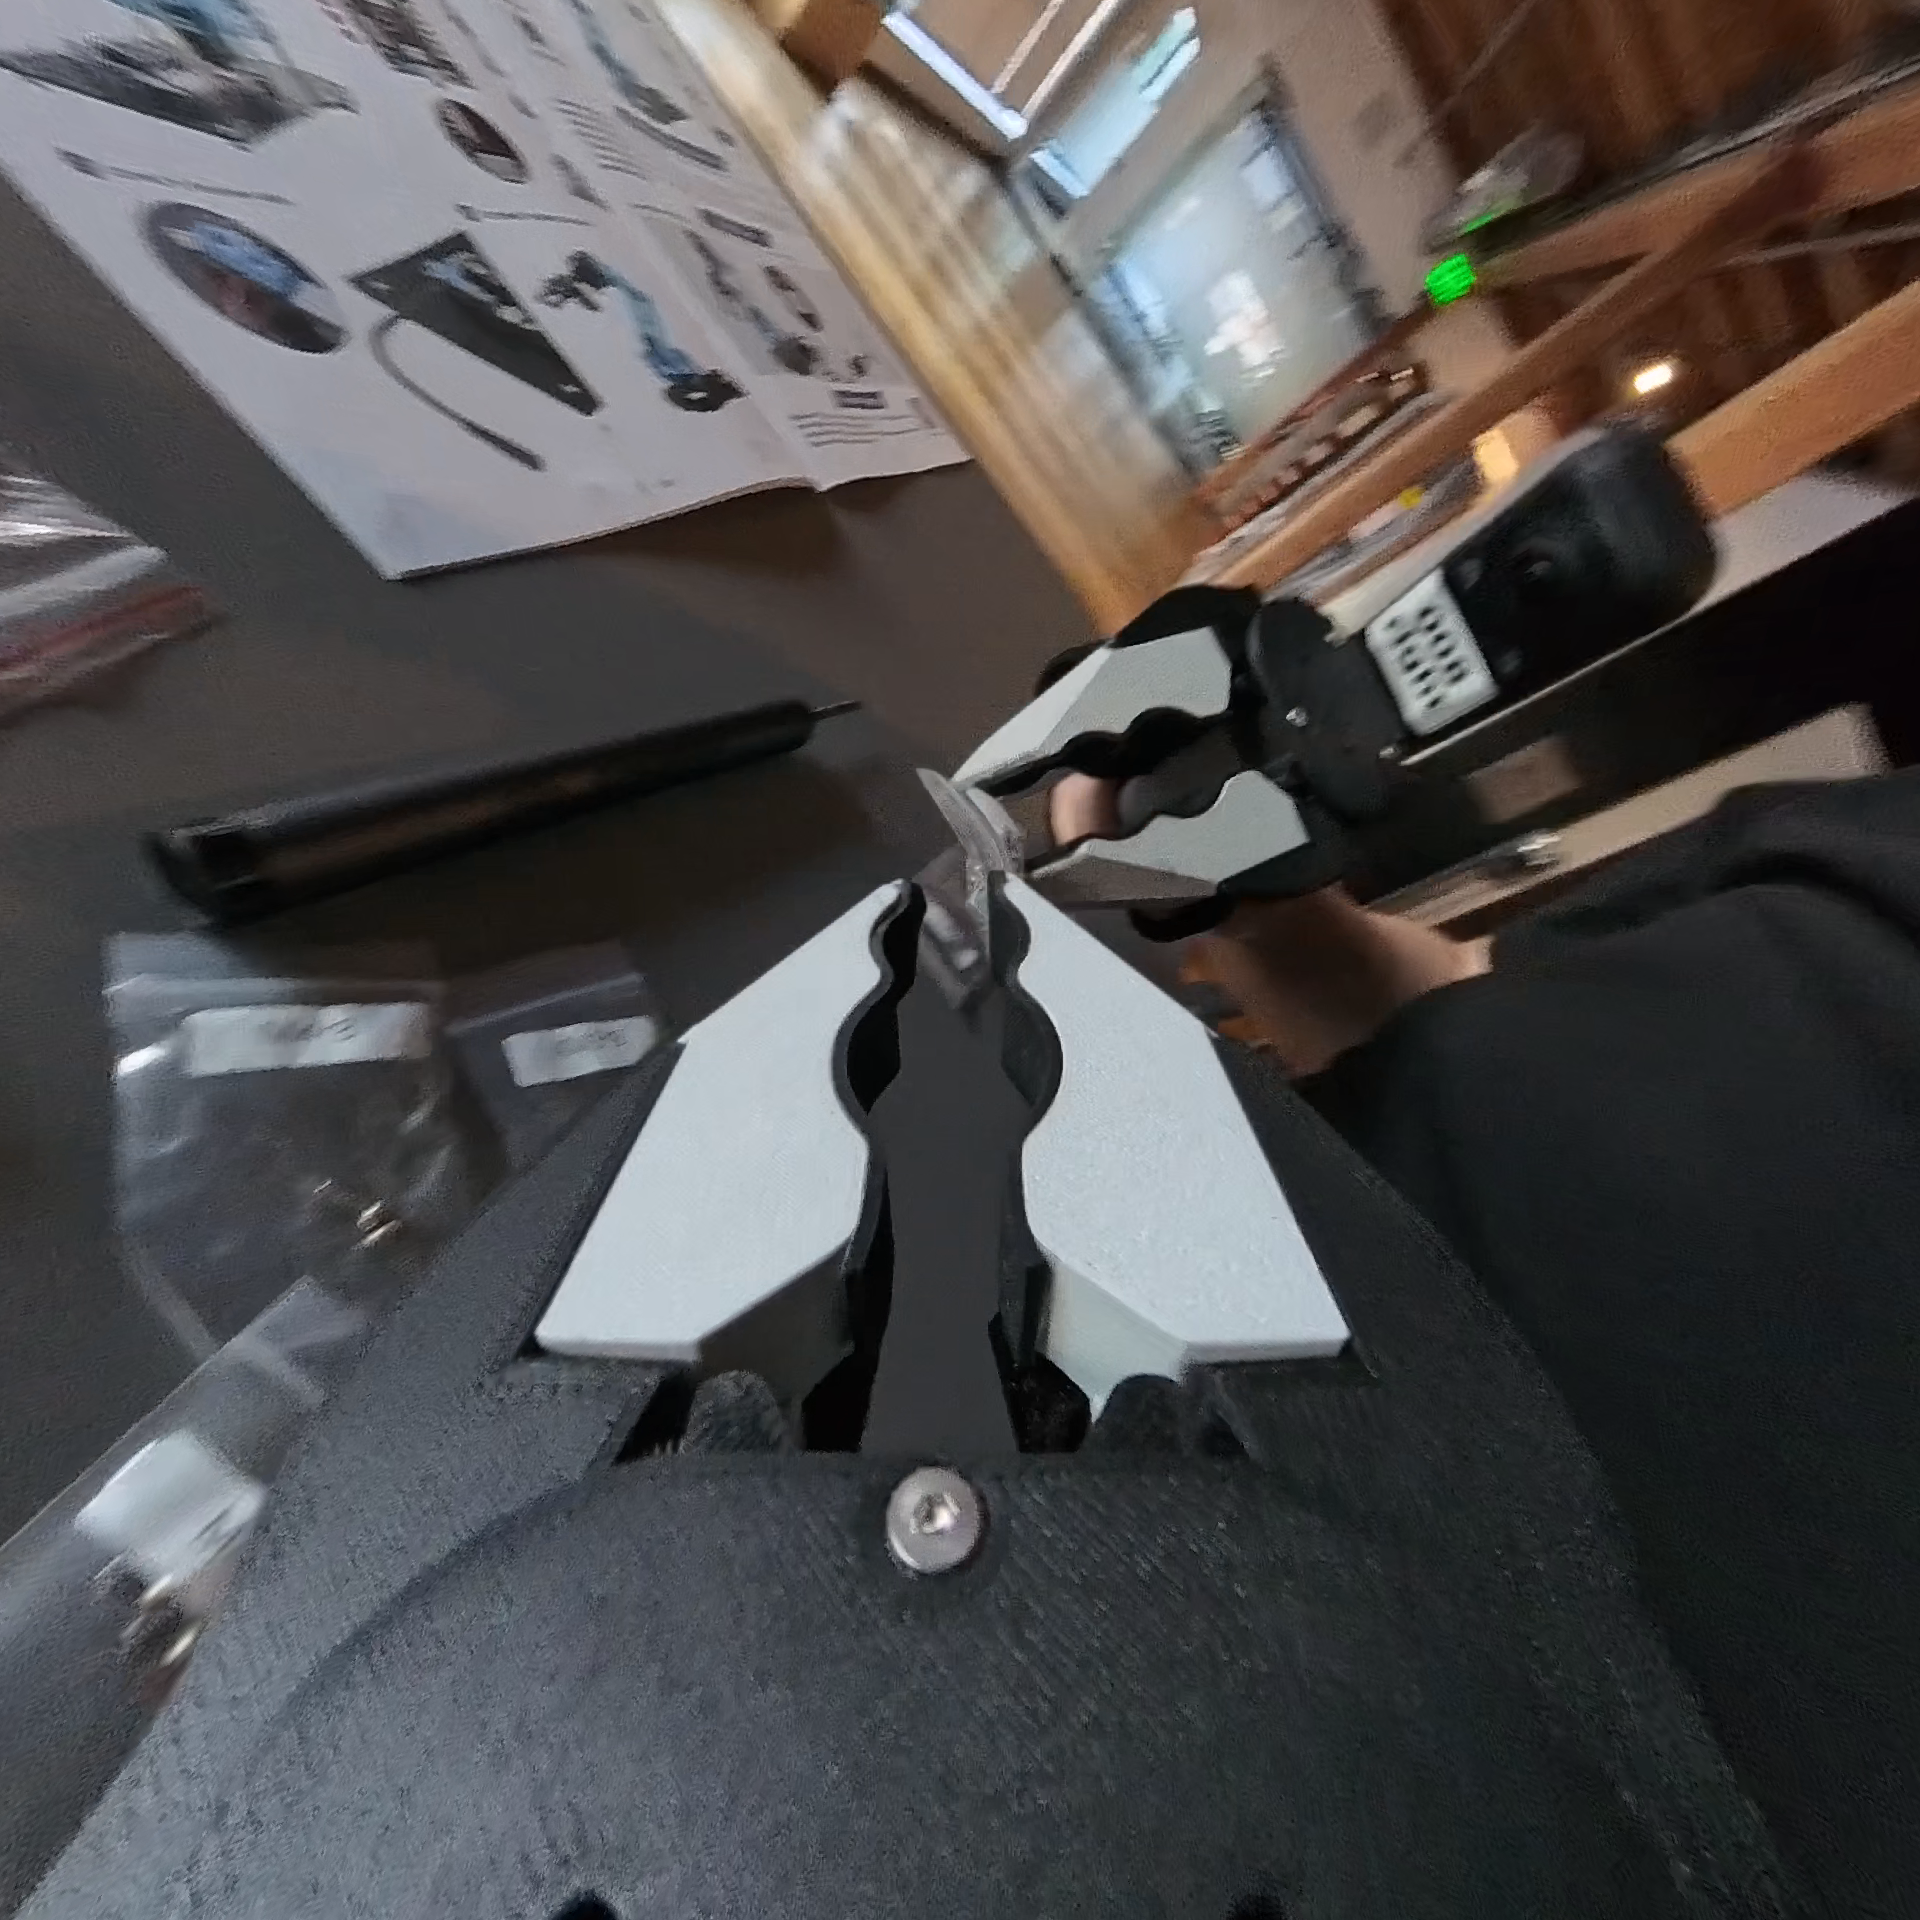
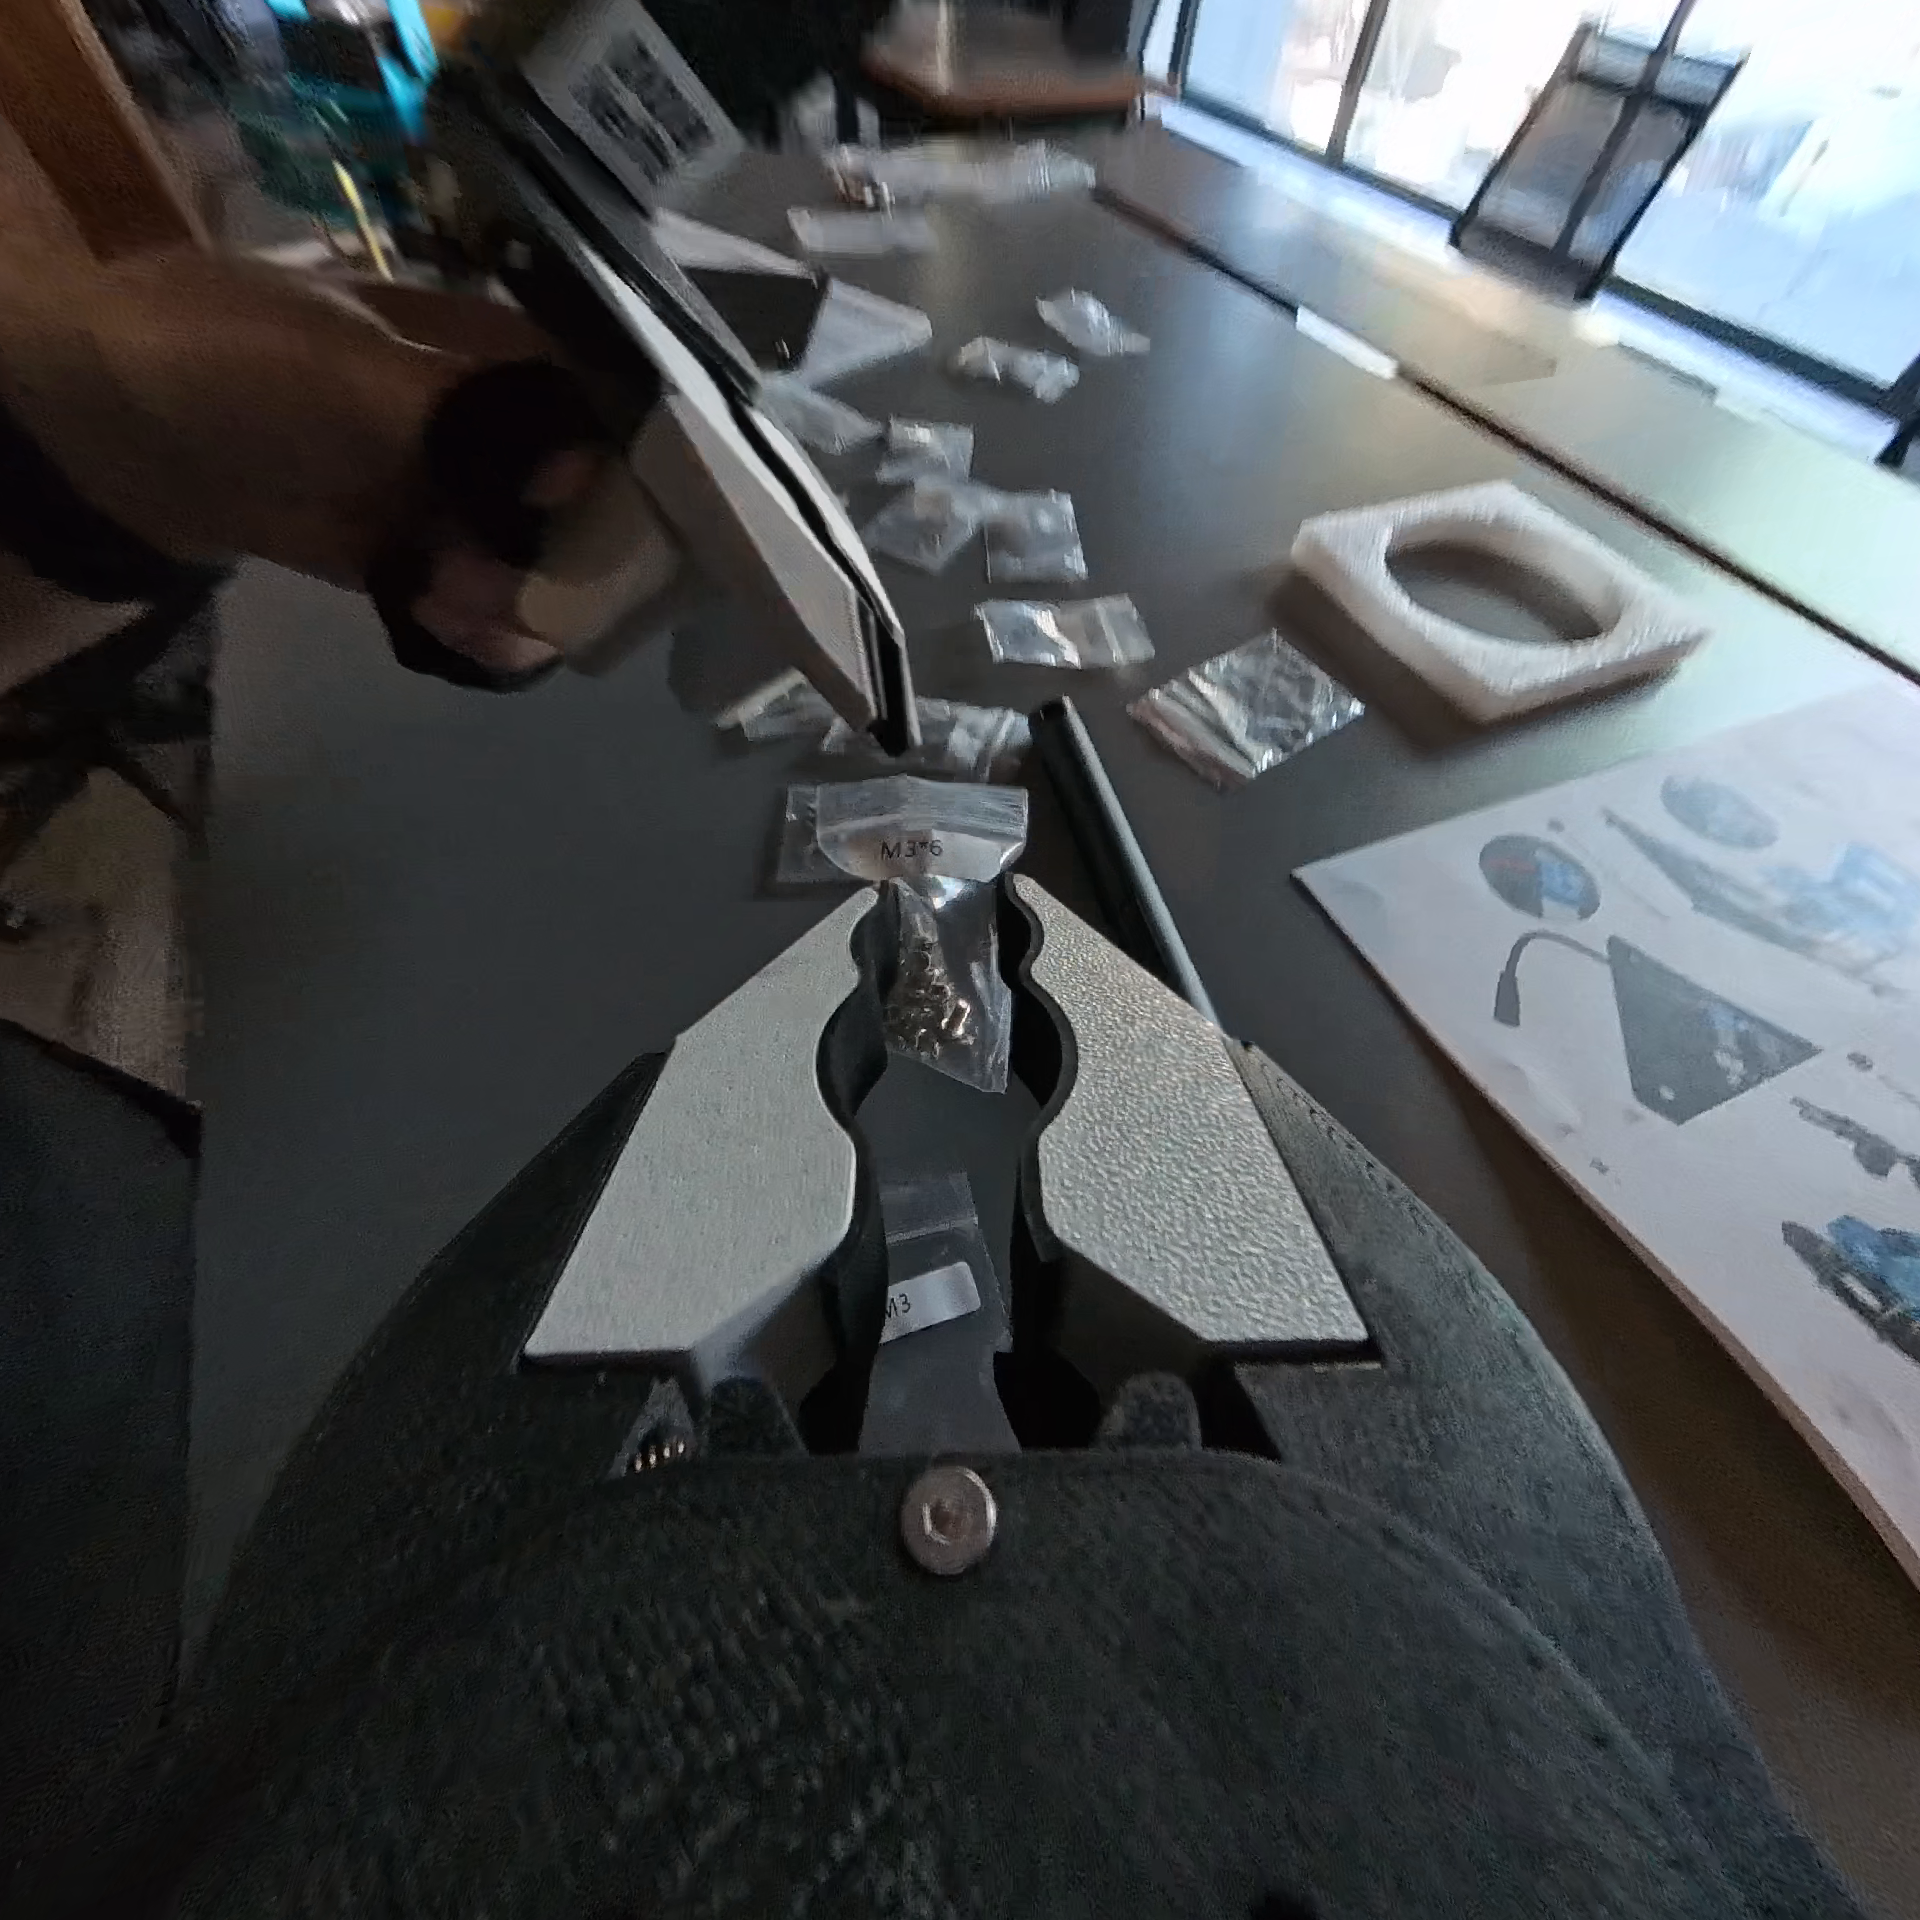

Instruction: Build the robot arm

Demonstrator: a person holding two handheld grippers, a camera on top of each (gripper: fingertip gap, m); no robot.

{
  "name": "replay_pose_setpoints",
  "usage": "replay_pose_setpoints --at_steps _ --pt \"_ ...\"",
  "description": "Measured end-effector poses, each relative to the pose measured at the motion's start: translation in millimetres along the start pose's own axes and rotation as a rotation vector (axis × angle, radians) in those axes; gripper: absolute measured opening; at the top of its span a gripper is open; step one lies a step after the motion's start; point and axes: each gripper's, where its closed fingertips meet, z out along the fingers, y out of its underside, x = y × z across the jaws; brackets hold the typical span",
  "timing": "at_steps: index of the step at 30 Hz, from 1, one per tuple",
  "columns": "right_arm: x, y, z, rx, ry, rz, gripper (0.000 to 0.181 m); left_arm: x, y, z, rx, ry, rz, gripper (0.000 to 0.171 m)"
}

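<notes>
A small clear zip bag of screws (image 2: 940, 997) with a white label hangs above the dark table (image 2: 468, 935). My right gripper (image 2: 938, 889) is shut on it: the screw end lies between the fingers and the labelled top sticks out past the tips. My left gripper (image 1: 953, 891) is shut on the same bag (image 1: 961, 935) from the other side. In the left wrist view the right gripper (image 1: 995, 826) pinches the bag just beyond my left tips. In the right wrist view the left gripper (image 2: 891, 727) comes down from the upper left to the bag's top edge.
A black rod-like tool (image 1: 499, 800) lies on the table (image 2: 1122, 883). A printed picture sheet (image 1: 468, 312) lies beyond it (image 2: 1662, 1039). Several other small bags (image 2: 1029, 540) (image 1: 291, 1122) and a white foam ring (image 2: 1486, 603) lie around. A black sleeve (image 1: 1662, 1195) is at right. Only a small space, under 4 cm, lies between the two pairs of fingers.
</notes>
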Motion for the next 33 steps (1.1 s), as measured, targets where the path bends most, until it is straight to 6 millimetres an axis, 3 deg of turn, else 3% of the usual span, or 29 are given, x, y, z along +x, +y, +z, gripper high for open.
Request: replay_pose_setpoints --at_steps 2,7,11,16,19,21,24,26,28,31,33 --pt "-1.9 -11.5 -10.3 0.073 -0.009 -0.026 0.018 17.3 -8.5 1.2 0.038 0.14 -0.065 0.0" --pt "-10.6 -36.9 -30.2 0.22 -0.08 -0.036 0.018 52.4 -22.6 6.8 0.098 0.405 -0.204 0.0" --pt "-11.4 -48.4 -38.9 0.278 -0.115 -0.03 0.018 64.8 -29.1 8.0 0.131 0.5 -0.263 0.003" --pt "-9.9 -44.8 -36.5 0.264 -0.127 -0.046 0.018 67.1 -23.6 11.2 0.121 0.508 -0.3 0.006" --pt "-9.6 -30.2 -26.0 0.199 -0.128 -0.054 0.019 56.7 -8.0 19.0 0.067 0.388 -0.243 0.0" --pt "-9.6 -12.3 -13.9 0.114 -0.143 -0.012 0.026 39.7 1.5 20.5 0.033 0.228 -0.155 0.0" --pt "1.1 21.4 1.0 -0.085 -0.104 0.097 0.03 7.4 14.8 16.8 -0.03 -0.068 0.017 0.0" --pt "1.9 35.4 3.9 -0.185 -0.117 0.232 0.031 -4.1 19.7 13.7 -0.058 -0.208 0.115 0.0" --pt "-10.6 38.6 4.6 -0.244 -0.209 0.423 0.029 -8.8 23.3 15.1 -0.082 -0.319 0.218 0.0" --pt "-24.0 28.3 4.3 -0.222 -0.316 0.684 0.027 -5.9 24.1 24.9 -0.082 -0.422 0.353 0.0" --pt "-22.9 29.6 3.7 -0.213 -0.331 0.802 0.026 -13.3 25.8 30.0 -0.084 -0.511 0.432 0.0"
